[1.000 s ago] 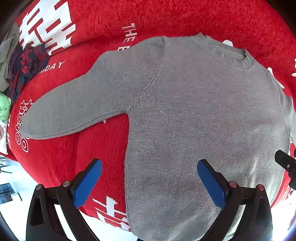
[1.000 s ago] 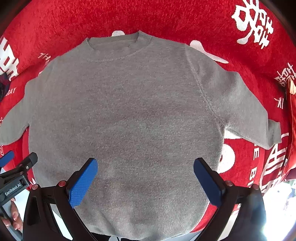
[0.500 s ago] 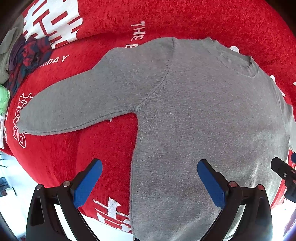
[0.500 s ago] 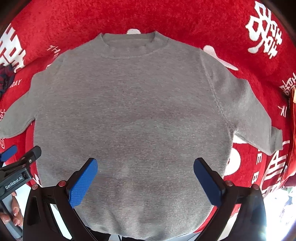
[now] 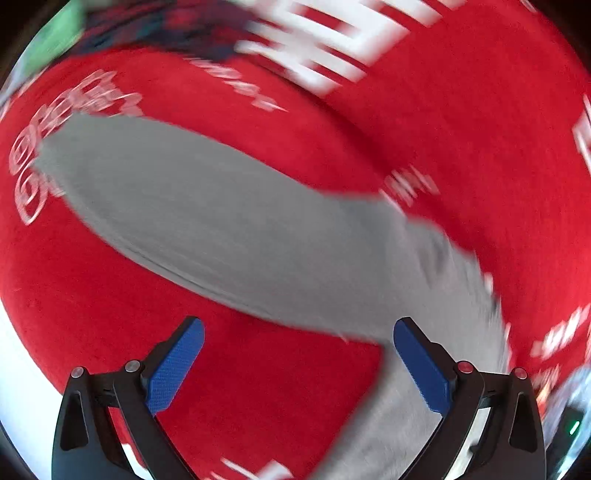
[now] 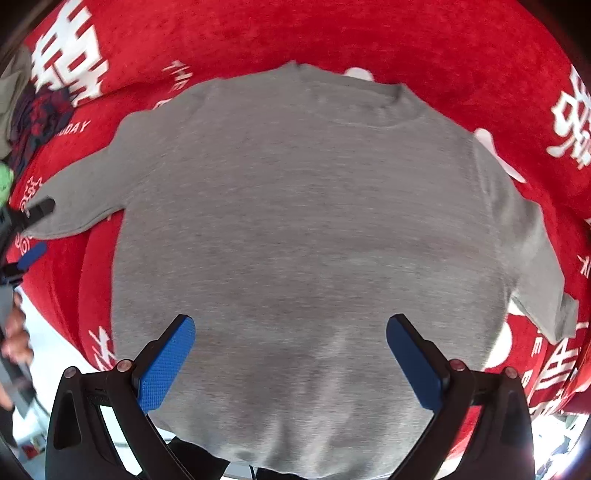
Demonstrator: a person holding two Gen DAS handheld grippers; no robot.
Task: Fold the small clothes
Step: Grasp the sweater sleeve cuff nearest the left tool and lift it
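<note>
Flat on the red plush blanket with white lettering (image 6: 369,33), the grey knit sweater (image 6: 303,229) lies spread ahead of the right gripper (image 6: 290,363), jaws wide apart, holding nothing. Over its outstretched sleeve (image 5: 207,229) hovers the left gripper (image 5: 299,365), equally agape.
</note>
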